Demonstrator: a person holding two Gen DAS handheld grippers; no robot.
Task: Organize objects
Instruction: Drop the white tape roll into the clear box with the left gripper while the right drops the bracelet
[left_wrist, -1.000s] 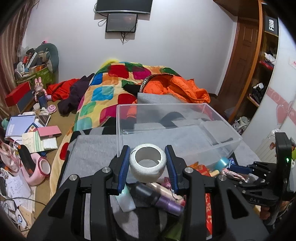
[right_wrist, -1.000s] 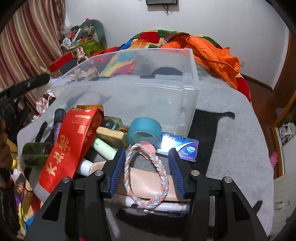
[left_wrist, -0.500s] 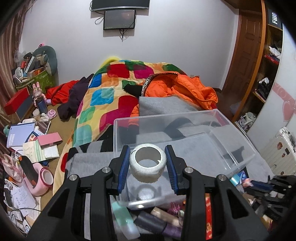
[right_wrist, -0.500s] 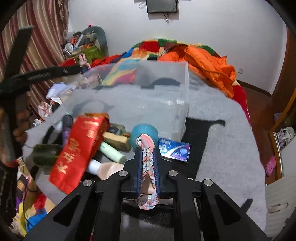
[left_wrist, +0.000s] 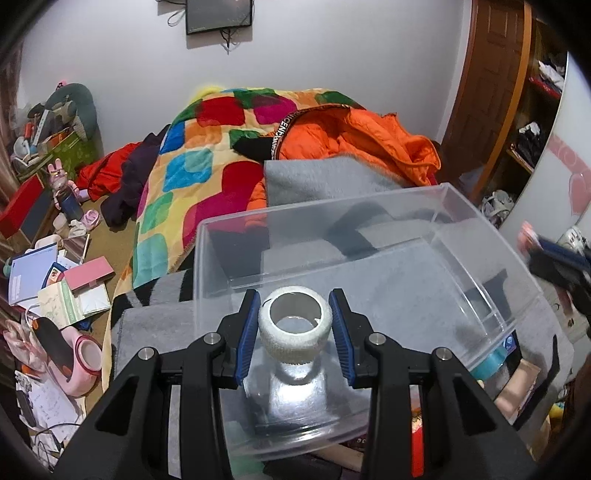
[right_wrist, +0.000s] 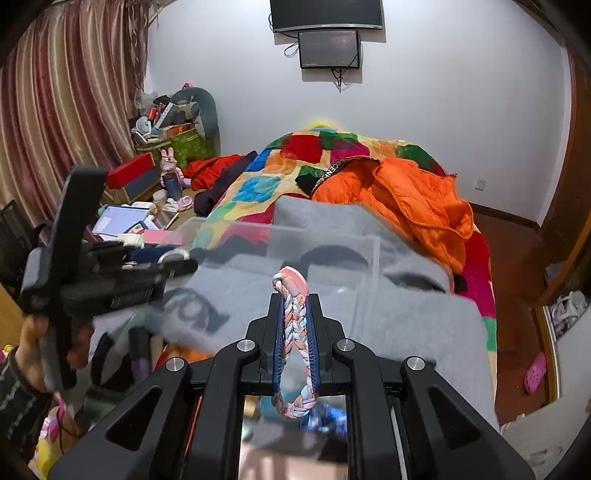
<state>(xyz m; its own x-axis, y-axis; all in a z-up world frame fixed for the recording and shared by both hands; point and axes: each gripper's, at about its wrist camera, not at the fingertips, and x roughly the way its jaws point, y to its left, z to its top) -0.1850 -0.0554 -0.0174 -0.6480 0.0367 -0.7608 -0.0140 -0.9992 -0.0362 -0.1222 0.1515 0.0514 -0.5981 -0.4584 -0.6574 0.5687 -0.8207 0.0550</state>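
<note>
Left claw (left_wrist: 294, 325) gripped a white tape roll (left_wrist: 294, 329) over the clear bin (left_wrist: 369, 266); right claw (right_wrist: 294, 339) was clamped on a braided ring (right_wrist: 295, 343).

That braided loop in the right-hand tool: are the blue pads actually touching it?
Touching. In the right wrist view the right gripper has its blue pads pressed against both sides of the braided loop, flattening it, with no gap showing.

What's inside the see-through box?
The box looks empty inside; only the grey blanket under it shows through the clear floor. The left tongs hold a white tape roll above its near end, hiding part of the floor.
</note>
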